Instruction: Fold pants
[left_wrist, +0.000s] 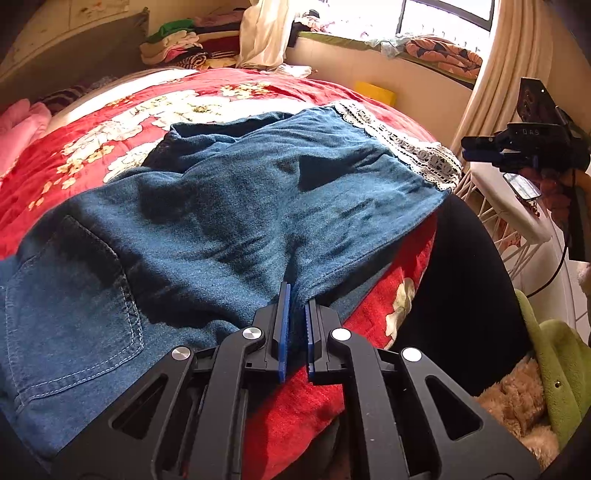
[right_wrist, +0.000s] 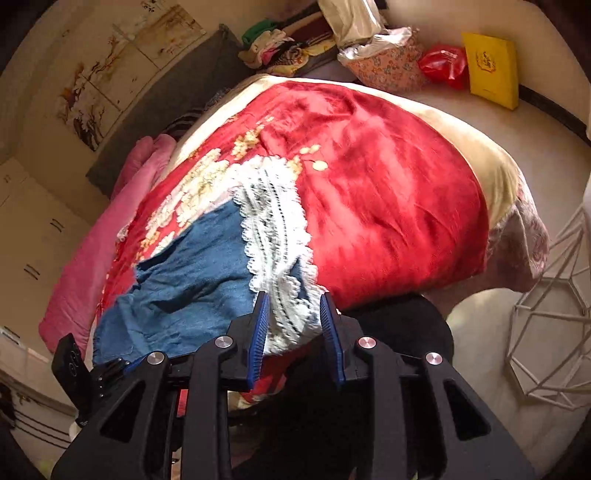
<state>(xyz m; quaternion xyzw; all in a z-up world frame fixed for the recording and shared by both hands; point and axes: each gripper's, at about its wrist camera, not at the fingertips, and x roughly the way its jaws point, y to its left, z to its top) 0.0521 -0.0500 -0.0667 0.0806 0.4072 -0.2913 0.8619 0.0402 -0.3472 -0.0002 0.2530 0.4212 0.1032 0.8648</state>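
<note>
A pair of blue denim pants with white lace hems (left_wrist: 229, 206) is lying spread across the red floral quilt (left_wrist: 122, 110), which I am taking as the landmark for everything here. At the quilt's left side a pink blanket (left_wrist: 18, 129) is sitting bunched against it, and beyond the quilt's far edge a pile of folded clothes (left_wrist: 184, 48) is resting by the wall.

On the quilt's left part, the seat of the pants with its stitched back pocket (left_wrist: 74, 295) is facing up. Toward the quilt's near edge, the black left gripper with blue pads (left_wrist: 297, 310) is reaching in, its jaws nearly together and pinching a ridge of denim at the pants' near edge between the pads. From there the legs are running away across the quilt's middle to its right side, wrinkled and partly overlapping.

At the quilt's right near corner, the lace hem (right_wrist: 273, 236) is trailing down toward the black right gripper with blue pads (right_wrist: 293, 306). Its jaws are standing apart with the lace and a bit of denim lying between them; the lace looks blurred, and I cannot tell whether either pad is touching it.

Past the quilt's right edge, a white wire-frame stand (right_wrist: 554, 314) is standing on the floor, and beyond the quilt's far right a flat yellow box (right_wrist: 491, 70) is leaning beside a red plastic bag (right_wrist: 443, 64).
</note>
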